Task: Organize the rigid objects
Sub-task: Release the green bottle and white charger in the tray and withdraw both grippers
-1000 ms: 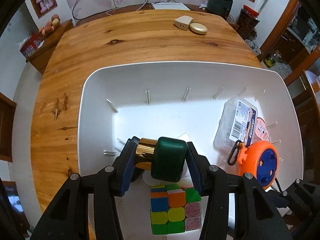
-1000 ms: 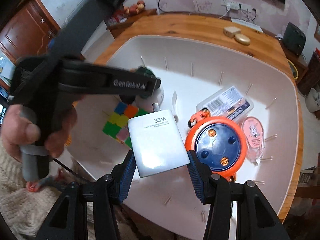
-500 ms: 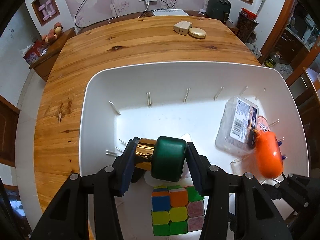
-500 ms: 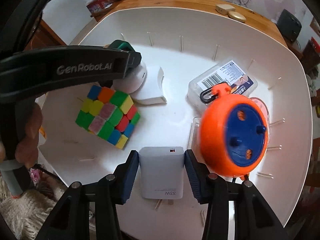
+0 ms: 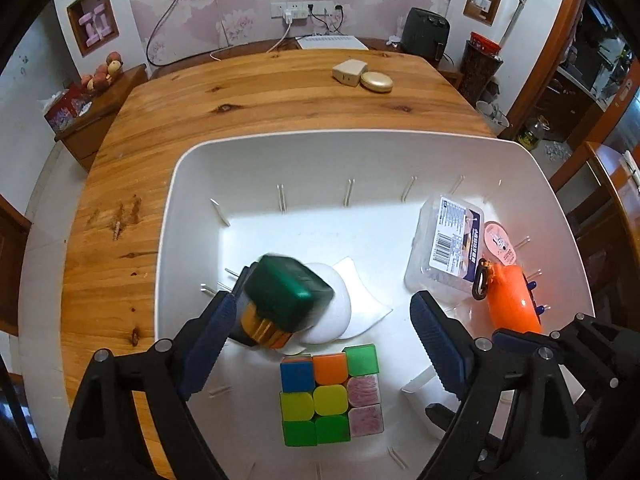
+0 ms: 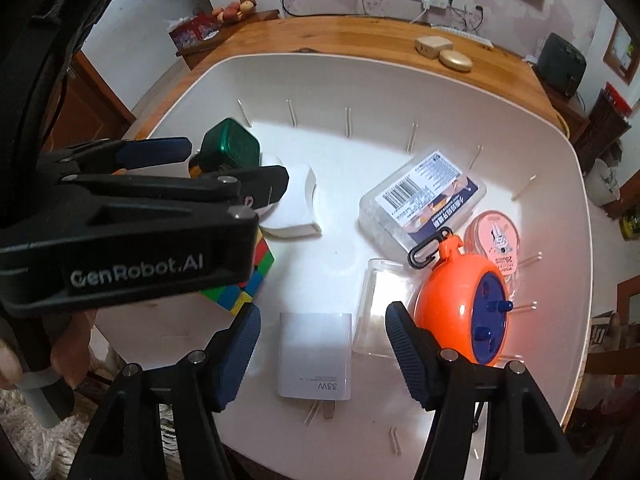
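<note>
Releasing green-capped bottle [image 5: 286,294] from left tool [image 5: 320,344], white charger [image 6: 316,360] from right tool [image 6: 322,350], jaws just opening; resting inside white bin [image 5: 360,156]; desk [image 5: 240,96] items remaining.

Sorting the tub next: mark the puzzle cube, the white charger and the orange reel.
puzzle cube [image 5: 330,394]: left wrist view, yellow centre tile.
white charger [image 6: 316,354]: right wrist view, flat top face.
orange reel [image 6: 448,312]: right wrist view, orange shell.

"GenRobot.AI" on the left claw [image 6: 234,168]; "33W" on the charger [image 6: 316,356].
</note>
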Demonstrator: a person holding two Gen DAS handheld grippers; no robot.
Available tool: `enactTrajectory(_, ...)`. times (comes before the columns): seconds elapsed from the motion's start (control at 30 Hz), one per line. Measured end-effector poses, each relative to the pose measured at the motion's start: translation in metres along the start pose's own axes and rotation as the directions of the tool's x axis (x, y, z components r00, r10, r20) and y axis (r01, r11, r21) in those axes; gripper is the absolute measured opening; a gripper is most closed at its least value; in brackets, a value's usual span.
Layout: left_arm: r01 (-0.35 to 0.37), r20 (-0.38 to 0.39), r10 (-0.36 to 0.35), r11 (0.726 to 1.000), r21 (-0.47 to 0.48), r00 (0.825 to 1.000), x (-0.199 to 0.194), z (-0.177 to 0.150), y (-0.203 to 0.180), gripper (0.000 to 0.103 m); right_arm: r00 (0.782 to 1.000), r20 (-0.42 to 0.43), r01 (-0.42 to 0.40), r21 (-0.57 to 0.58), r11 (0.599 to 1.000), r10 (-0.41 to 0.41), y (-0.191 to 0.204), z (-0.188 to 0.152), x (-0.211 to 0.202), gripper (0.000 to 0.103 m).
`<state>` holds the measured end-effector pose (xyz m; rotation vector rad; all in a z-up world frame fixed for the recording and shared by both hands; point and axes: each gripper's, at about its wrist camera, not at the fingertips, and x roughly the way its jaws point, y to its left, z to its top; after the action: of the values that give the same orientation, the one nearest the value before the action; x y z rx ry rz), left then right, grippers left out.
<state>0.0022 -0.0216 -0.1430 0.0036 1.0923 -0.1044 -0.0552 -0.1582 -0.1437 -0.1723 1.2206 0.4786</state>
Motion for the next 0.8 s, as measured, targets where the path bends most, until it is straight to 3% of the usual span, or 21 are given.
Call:
enactTrajectory(0.43, -0.04, 0.063, 0.041, 0.999, -0.015, 0.997, -0.015, -0.002, 0.002, 0.092, 0.999, 0.035, 0.013, 0.017, 1.0, -0.014, -0.003, -0.006, -0.008, 0.066)
enactTrajectory(0.8, -0.064, 0.122, 0.065, 0.998, -0.018, 0.99, -0.035, 0.01, 0.01, 0.092, 0.991, 0.13, 0.024, 0.028, 0.999, -0.027, -0.004, 0.003, -0.041, 0.066)
